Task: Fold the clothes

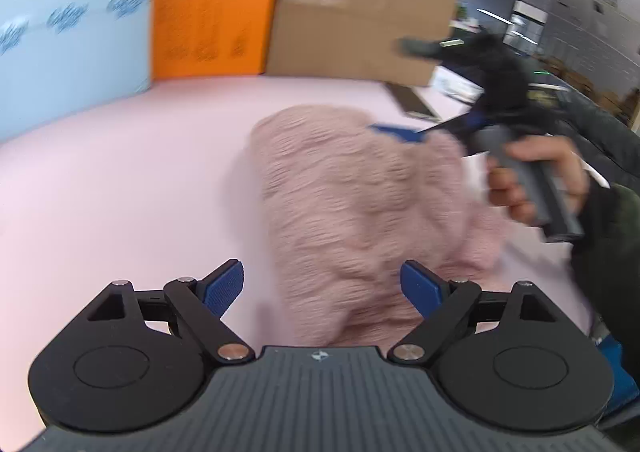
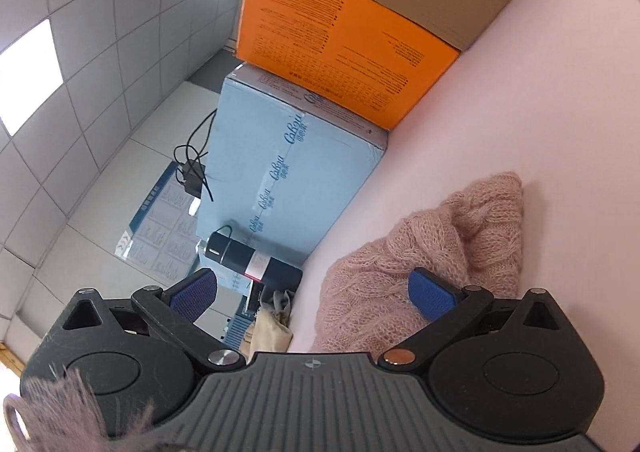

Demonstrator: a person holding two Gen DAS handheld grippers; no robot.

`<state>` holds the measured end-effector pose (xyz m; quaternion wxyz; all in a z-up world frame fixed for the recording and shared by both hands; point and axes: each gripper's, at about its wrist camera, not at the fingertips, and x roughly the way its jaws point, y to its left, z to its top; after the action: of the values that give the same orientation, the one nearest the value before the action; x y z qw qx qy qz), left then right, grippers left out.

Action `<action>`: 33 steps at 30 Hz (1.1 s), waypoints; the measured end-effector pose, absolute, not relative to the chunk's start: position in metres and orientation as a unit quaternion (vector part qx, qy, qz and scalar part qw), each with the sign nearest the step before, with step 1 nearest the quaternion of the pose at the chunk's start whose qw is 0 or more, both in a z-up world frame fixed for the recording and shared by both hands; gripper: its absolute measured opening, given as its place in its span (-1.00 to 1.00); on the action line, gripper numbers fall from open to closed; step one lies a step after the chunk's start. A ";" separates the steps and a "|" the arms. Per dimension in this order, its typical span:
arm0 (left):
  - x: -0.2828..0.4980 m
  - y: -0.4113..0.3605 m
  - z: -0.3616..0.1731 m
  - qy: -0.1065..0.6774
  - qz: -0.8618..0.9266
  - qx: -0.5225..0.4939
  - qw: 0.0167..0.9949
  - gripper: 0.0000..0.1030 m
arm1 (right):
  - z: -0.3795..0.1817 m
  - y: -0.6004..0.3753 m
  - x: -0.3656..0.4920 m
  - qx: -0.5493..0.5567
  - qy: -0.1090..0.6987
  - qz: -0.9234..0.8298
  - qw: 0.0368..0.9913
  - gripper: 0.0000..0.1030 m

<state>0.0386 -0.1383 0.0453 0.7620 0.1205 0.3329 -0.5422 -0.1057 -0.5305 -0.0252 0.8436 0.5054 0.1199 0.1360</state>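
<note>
Sweater (image 1: 360, 219) bunched in a pink knit heap on the pink table (image 1: 120, 179), both tools off it.
Left gripper (image 1: 322, 284): jaws spread wide, nothing clamped, sweater just ahead. Right gripper (image 2: 312, 292): jaws apart, empty, rolled sideways, held in a hand (image 1: 536, 179) beside the heap. Boxes (image 2: 344, 63) behind.

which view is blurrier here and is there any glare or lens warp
Left wrist view: motion blur smears the pink sweater, the boxes and the right gripper; only the left gripper stays crisp. Right wrist view: sharp knit texture and box print, ceiling light panels blown out white, picture rolled sideways. Both show fisheye bending at the edges.
</note>
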 end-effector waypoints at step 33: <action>0.001 -0.175 0.077 0.248 -0.576 0.116 0.770 0.80 | 0.013 -0.495 -0.107 0.472 0.118 0.254 0.836 1.00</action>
<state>0.0011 -0.1745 0.0769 0.7705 0.1158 0.2477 -0.5759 -0.1066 -0.4948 0.0127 0.8362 0.4716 0.1180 0.2539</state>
